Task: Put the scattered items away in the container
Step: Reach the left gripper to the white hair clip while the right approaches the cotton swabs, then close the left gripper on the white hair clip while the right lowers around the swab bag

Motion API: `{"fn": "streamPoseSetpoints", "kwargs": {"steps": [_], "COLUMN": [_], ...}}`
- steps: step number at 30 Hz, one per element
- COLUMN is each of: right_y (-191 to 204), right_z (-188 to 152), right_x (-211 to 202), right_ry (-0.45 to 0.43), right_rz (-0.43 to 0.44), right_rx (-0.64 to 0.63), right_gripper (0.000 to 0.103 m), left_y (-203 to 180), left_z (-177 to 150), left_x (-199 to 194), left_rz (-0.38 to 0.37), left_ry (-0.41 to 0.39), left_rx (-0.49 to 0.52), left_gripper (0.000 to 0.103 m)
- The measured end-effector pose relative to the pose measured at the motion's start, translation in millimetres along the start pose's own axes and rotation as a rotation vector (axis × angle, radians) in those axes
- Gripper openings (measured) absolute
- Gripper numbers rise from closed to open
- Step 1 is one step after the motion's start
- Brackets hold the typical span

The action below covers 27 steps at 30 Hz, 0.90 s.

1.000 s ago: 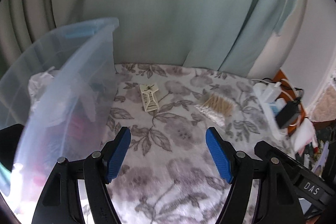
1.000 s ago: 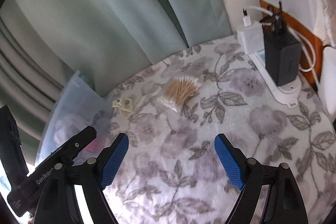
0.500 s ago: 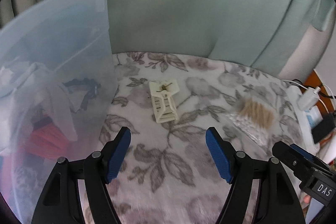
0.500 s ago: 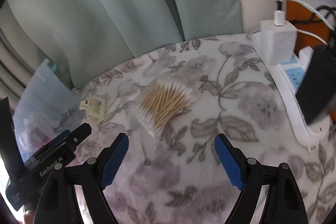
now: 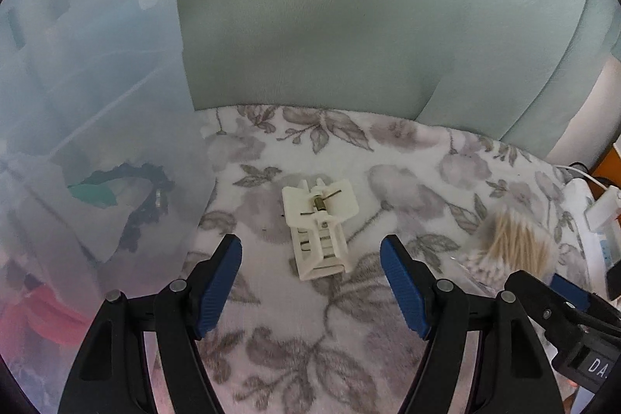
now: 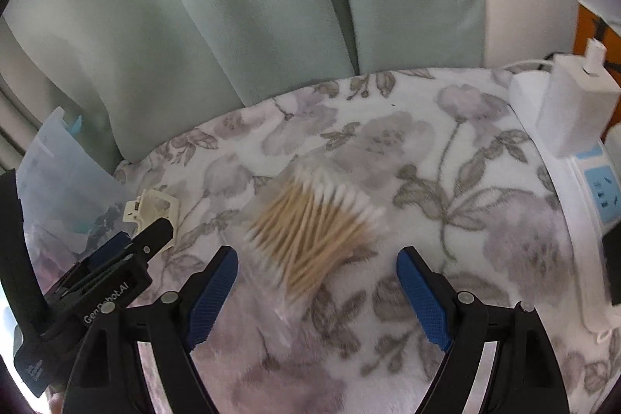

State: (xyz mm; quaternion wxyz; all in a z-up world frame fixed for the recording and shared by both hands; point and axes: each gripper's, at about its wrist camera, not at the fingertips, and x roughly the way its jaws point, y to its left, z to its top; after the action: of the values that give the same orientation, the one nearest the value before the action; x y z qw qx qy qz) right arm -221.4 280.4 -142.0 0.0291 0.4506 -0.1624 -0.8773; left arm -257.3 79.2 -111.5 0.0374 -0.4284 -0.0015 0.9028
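We hold both tongs with their blue pads apart and nothing between them. The left gripper [image 5: 310, 282] hangs over the flowered grey-and-white fleece blanket [image 5: 310, 367], and just beyond its tips, lined up with the gap, lies the cream plastic spring clip with toothed jaws [image 5: 319, 226], flat on the fabric and touching neither pad. We judge it light and rigid, with smooth, slippery faces; its ribbed toothed end nearest us looks like the surest place to pinch, across the narrow body and not on the flared wings by the metal spring.

The right gripper [image 6: 316, 282] hovers over the clear plastic packet of wooden-stemmed cotton swabs [image 6: 314, 233], which lies slanted just ahead of the gap, nearer the left pad. We expect it to be very light, the film slick and crinkly, the bundle soft enough to flatten and slide; gripping across the middle of the stems should keep it from slipping out.

To the left, just beside the clip, stands the translucent pale-blue plastic storage bin [image 5: 116, 96], already holding a few things. A white power strip with a charger plugged in [image 6: 574, 158] lies along the right edge.
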Motion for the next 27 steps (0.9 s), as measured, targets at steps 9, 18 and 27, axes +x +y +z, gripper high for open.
{"fn": "streamPoseSetpoints", "kwargs": {"steps": [9, 18, 27], "right_y": [15, 14, 2], "right_z": [8, 12, 12], "right_x": [17, 20, 11], "right_ry": [-0.01, -0.03, -0.037], "right_rz": [-0.053, -0.072, -0.042], "right_rx": [-0.068, -0.024, 0.058], "right_gripper": [0.087, 0.083, 0.067], "left_y": [2, 1, 1], "left_z": [2, 3, 5], "left_x": [14, 17, 14], "left_rz": [0.001, -0.002, -0.02], "left_ry": [0.018, 0.012, 0.016], "left_rx": [-0.009, 0.002, 0.005], "left_gripper": [0.075, 0.072, 0.037]}}
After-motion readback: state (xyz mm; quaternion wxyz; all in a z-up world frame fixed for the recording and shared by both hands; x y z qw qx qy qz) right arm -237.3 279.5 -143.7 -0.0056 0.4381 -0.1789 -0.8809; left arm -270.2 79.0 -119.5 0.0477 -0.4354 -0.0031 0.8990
